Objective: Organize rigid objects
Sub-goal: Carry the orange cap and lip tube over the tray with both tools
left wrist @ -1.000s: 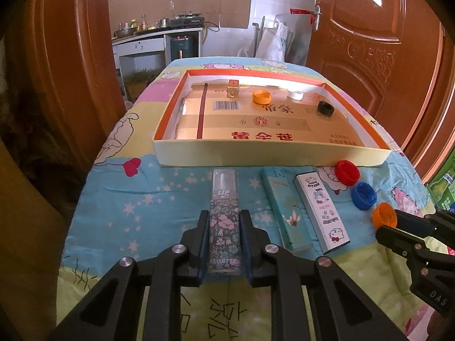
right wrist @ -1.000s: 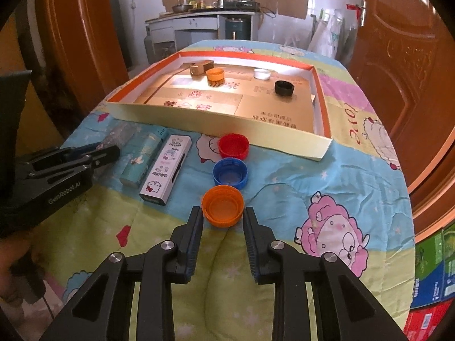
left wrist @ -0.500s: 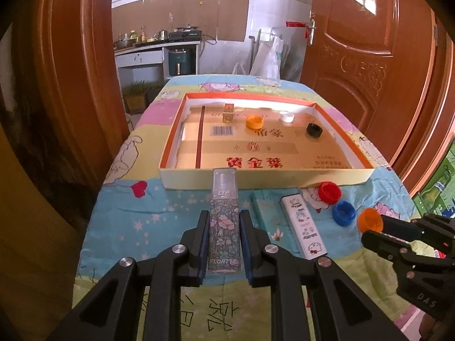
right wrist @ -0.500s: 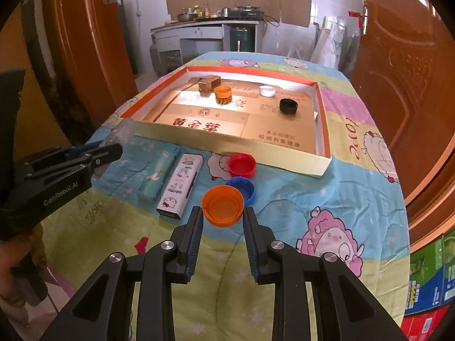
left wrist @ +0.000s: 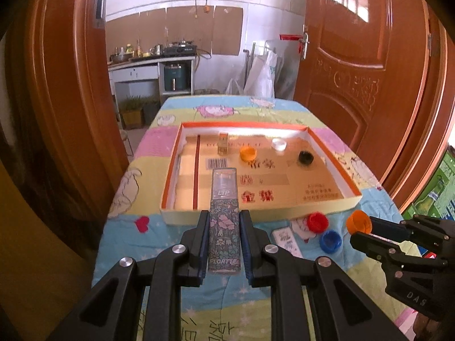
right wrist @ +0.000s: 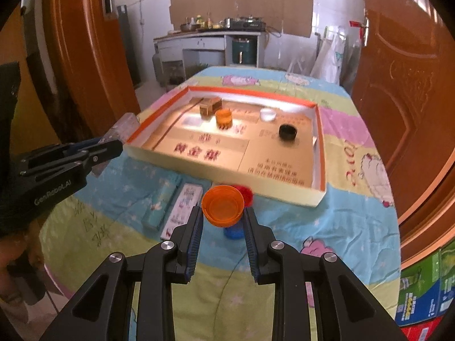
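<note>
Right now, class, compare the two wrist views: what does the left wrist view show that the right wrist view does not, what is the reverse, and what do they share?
Only the left wrist view shows the lip box's flowered face and lettering, clamped in the left gripper.

Only the right wrist view shows the teal box whole, and the inside of the orange cap held in the right gripper.

Both show the tray holding a small brown box and orange, white and black caps, plus the red cap, the blue cap and the white box on the cloth.
</note>
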A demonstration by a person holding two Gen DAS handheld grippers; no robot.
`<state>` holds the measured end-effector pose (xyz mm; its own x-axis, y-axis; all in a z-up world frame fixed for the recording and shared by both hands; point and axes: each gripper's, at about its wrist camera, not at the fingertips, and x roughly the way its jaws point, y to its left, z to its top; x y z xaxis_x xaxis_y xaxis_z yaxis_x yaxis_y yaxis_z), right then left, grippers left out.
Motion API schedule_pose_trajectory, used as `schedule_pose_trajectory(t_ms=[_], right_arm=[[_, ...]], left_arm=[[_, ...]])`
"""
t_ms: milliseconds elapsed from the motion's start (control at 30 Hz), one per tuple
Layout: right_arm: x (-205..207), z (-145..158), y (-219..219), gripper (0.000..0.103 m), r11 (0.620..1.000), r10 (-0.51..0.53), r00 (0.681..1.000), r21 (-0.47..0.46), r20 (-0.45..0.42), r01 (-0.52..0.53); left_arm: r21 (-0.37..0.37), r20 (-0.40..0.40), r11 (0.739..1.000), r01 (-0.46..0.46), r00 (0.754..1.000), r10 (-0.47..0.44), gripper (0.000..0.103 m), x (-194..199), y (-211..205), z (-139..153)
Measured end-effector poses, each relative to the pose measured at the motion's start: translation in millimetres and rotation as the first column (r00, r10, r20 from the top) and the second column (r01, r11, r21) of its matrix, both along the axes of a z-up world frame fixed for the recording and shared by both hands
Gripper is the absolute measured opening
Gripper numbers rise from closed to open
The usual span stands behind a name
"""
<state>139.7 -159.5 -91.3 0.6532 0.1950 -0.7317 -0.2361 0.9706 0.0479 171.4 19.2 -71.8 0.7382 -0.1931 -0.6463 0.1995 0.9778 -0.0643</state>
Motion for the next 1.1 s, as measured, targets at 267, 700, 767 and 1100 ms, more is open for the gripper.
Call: schedule_pose_trajectory(t_ms=[267, 700, 767, 1100], right_arm=[[11.6, 27.6, -1.9, 0.029, 1.0, -0.008, 0.998, 0.021, 0.068, 0.006], [45.6, 30.3, -9.7, 0.029, 0.998, -0.026, 0.998, 0.06, 0.061, 0.023], [53.3, 29.1, -10.5, 0.029, 0.998, -0.027, 0.998, 0.062, 0.061, 0.023], [92.3, 21.5, -20.5, 0.029, 0.997, -0.038, 0.998, 0.071, 0.041, 0.035]], left_arm=[[0.002, 0.052, 1.0, -0.001, 0.999, 0.0, 0.021, 7.9, -2.9, 25.7], [0.005, 0.056, 1.0, 0.016, 0.998, -0.017, 0.021, 38.4, -13.0, 32.4], [0.002, 0.055, 1.0, 0.02, 0.998, -0.02, 0.021, 44.8, -14.6, 31.8], [-0.009, 0.044, 0.999, 0.031, 0.999, -0.031, 0.021, 81.2, -23.5, 28.4]])
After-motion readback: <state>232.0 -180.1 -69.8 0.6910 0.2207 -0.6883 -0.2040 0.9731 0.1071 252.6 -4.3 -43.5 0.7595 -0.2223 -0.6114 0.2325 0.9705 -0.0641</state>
